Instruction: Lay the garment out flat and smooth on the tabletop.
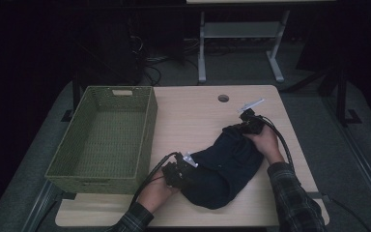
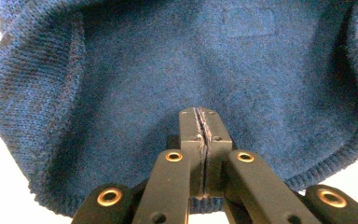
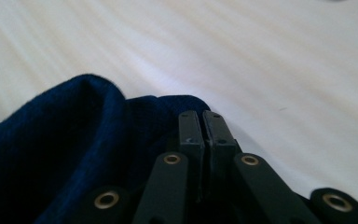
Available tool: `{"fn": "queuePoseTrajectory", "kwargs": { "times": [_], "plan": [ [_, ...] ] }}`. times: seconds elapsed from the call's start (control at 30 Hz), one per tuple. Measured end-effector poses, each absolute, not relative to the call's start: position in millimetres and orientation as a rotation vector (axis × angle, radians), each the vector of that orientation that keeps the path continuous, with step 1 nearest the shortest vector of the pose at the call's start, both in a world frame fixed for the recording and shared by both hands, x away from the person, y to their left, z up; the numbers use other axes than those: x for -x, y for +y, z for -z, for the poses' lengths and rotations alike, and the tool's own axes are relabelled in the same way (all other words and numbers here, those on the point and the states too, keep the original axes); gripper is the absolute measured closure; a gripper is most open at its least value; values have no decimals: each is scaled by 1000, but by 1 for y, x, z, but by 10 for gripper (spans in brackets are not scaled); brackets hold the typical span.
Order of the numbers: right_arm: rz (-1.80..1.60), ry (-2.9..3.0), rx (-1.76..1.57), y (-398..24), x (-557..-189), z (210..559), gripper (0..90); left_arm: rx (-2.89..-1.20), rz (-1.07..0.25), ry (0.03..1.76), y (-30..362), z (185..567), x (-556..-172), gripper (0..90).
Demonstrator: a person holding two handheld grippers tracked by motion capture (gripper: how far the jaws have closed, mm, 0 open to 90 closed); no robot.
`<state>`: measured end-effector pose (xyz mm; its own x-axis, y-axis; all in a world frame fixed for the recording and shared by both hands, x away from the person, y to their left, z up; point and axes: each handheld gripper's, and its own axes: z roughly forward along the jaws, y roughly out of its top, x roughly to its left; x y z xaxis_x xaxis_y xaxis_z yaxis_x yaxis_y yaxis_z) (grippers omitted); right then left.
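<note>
navy knit garment point(image 1: 227, 164) on desk point(image 1: 198, 116) | left hand-held gripper point(image 2: 200, 140) clamped on hem | right hand-held gripper point(image 3: 204, 140) pinching far edge | soft, limp, light; best gripped at ribbed edges

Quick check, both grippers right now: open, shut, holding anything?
Left gripper: shut on the blue knit garment, fabric pinched between the jaws.
Right gripper: jaws together at the garment's edge; looks shut on it.

A dark blue knitted garment point(image 2: 135, 70) looked soft and matt, with ribbed edging. The table point(image 1: 193, 111) was pale, smooth wood-grain laminate. At its nine o'clock side sat an olive-green woven basket point(image 1: 147, 130), coarse-textured. Each tool's arms were matt black with brass-coloured rivets.
</note>
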<state>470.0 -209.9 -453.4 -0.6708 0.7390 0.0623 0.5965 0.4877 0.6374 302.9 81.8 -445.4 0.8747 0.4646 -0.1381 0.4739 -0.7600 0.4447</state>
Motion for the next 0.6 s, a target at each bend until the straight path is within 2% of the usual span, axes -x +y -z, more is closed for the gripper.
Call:
{"fn": "queuePoseTrajectory", "kwargs": {
  "times": [0.23,0.6],
  "plan": [
    [-939,2345,-1182,-225,-479,436,872,-2572,30,688,82,445,-303,893],
    [-822,2353,-1295,-233,-501,459,874,-2570,25,686,81,445,-303,897]
  ]
}}
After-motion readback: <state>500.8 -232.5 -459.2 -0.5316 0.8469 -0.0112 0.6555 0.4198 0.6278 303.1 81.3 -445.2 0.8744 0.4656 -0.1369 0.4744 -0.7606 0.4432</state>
